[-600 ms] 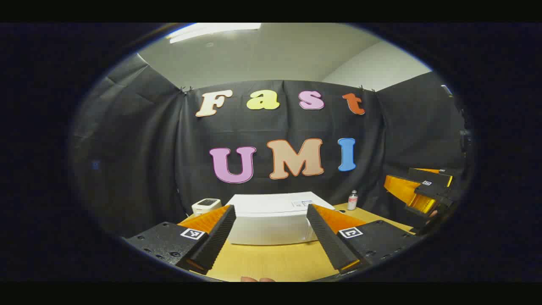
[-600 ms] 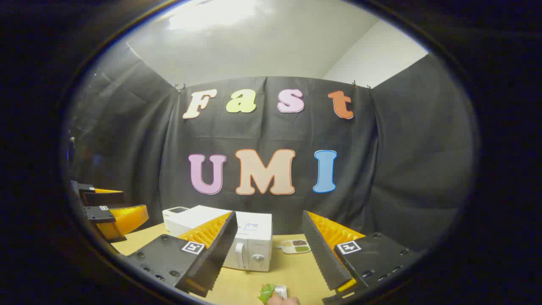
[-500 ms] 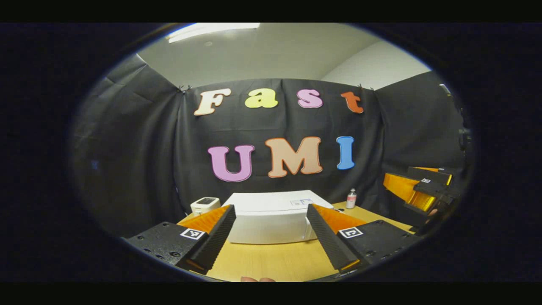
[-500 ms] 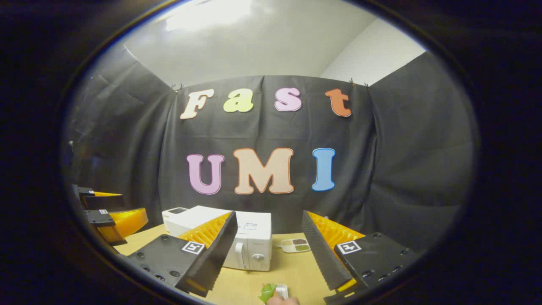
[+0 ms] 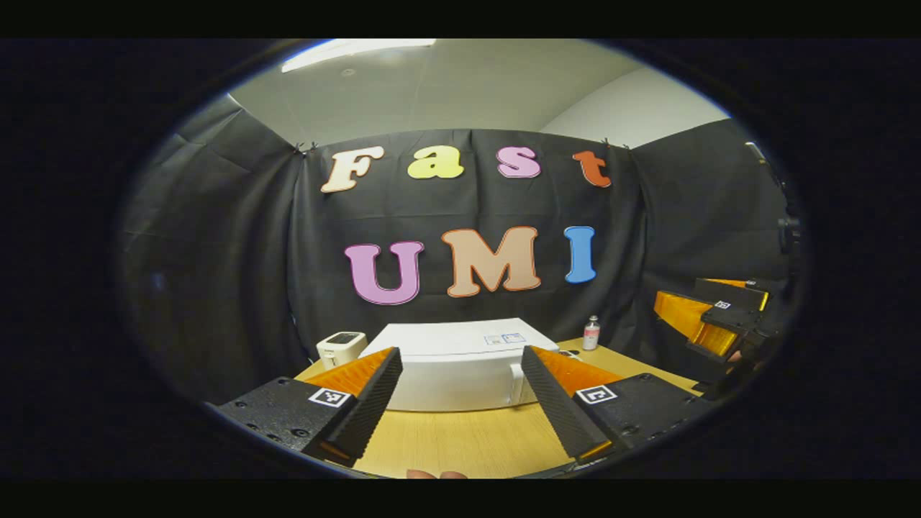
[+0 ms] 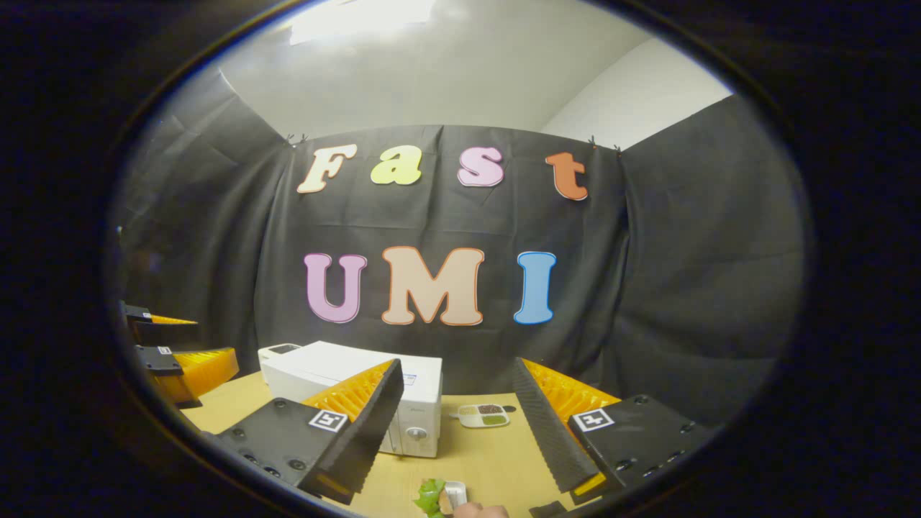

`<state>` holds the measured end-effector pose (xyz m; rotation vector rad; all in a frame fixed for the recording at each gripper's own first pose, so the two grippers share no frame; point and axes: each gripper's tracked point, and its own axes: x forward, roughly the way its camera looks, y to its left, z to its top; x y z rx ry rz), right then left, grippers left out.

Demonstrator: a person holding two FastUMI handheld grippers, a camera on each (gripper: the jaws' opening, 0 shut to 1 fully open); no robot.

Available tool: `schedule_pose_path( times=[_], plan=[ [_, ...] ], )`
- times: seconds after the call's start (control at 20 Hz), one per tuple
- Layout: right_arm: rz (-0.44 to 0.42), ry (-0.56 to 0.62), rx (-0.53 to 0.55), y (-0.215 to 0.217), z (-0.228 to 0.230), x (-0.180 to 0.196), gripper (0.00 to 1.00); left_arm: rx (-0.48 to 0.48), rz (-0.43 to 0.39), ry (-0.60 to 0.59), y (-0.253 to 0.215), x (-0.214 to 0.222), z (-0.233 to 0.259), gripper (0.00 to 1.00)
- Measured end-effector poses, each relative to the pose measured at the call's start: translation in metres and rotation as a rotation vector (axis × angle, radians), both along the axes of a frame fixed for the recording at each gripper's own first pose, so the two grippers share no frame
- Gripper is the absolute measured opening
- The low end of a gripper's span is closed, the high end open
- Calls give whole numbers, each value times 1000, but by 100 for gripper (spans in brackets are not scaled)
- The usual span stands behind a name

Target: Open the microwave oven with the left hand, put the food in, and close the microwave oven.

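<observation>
– Where are the two grippers, and what are they holding?

– Both are held above a wooden table (image 5: 460, 442), and both are empty. The left gripper (image 5: 460, 403) has its fingers spread wide, touching nothing. Straight ahead, framed in the gap between those fingers, is the white microwave (image 5: 460, 360), with its door closed.

– And the right one?

– The right gripper (image 6: 457, 432) is spread just as wide, also touching nothing. In its own view the microwave (image 6: 403, 403) sits to the left of the gap, partly behind its left finger, with the handle and a round knob on the front.

– Where is the food?

– On the table close under the right gripper: a green leafy bit beside something small and white, the food (image 6: 437, 496). A fingertip shows at the very bottom edge next to it.

– Anything else around?

– A small divided dish (image 6: 483, 415) to the right of the microwave, a little bottle (image 5: 591, 333) near the back wall, and a small white device (image 5: 341, 347) behind the microwave's left side.
</observation>
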<state>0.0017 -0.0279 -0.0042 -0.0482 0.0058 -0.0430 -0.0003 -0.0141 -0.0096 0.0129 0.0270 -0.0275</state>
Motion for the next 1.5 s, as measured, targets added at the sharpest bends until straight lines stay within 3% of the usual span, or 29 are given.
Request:
schedule_pose_path(
  times=[1.1, 1.5],
  plan=[
    [27, 40, -3, 0, -10, 2, 96, 14, -9, 20, -3, 3, -5, 98],
    [32, 59, -19, -4, -16, 2, 96, 13, -33, 85, -10, 11, -33, 98]
  ],
)
